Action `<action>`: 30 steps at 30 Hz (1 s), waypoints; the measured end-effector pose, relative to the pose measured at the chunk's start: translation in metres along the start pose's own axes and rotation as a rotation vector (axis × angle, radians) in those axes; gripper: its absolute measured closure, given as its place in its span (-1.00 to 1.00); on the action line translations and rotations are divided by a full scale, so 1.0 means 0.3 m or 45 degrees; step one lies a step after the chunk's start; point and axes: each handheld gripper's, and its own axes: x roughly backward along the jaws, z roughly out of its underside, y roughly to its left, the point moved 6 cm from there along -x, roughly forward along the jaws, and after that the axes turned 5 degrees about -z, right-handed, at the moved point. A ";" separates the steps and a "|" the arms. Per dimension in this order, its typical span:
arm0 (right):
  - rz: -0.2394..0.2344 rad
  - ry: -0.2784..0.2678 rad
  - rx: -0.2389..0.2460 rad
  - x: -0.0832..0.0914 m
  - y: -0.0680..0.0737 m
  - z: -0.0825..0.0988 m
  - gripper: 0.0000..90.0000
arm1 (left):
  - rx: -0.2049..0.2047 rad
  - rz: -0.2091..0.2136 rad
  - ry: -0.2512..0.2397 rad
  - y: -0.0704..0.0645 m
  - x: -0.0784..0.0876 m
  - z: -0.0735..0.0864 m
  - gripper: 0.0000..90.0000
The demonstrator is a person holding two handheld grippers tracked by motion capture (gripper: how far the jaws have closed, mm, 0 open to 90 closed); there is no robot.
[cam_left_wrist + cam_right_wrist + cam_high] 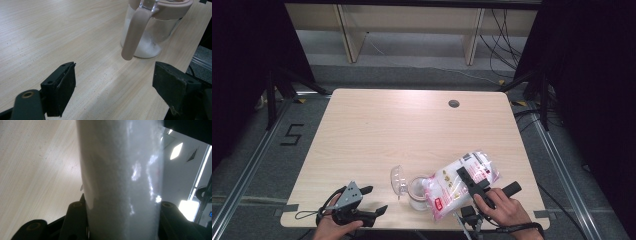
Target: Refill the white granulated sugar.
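Near the table's front edge, right of centre, stands a clear jar with a pinkish rim, its hinged lid flipped open to its left. Right gripper clamps a plastic bag of white granules, jaws pressed on both flanks; in the right gripper view the bag fills the gap between the jaws. Bag is tilted, its lower end at the jar's mouth, printed red-and-white end pointing away and to the right.

Left gripper rests low at the front left corner, jaws spread wide, nothing between them. In the left gripper view the jar sits just ahead, a pink handle-like strap hanging down its side, and a shallow layer of white grains at the bottom.

Judgement: pouring is under way but early. Jar holds only a little; bag looks mostly full. Cannot tell whether grains are flowing at this instant. Left to do, likely: finish filling, lift the bag away, set it down, close the lid. Jar is unsteadied by the left gripper, so a nudge from the bag could shift it.
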 end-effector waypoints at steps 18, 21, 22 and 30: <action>-0.020 0.019 -0.029 -0.003 0.005 0.007 0.36 | 0.001 -0.001 0.001 0.000 0.000 0.001 -0.59; -0.008 0.016 -0.020 -0.004 0.001 0.006 0.36 | 0.000 -0.002 -0.005 0.000 -0.001 0.000 -0.59; -0.011 0.016 -0.019 -0.004 0.001 0.006 0.36 | 0.000 -0.002 -0.004 0.001 0.000 0.001 -0.59; -0.014 0.021 0.009 -0.004 -0.006 0.004 0.36 | -0.001 -0.002 -0.005 0.001 0.000 0.000 -0.59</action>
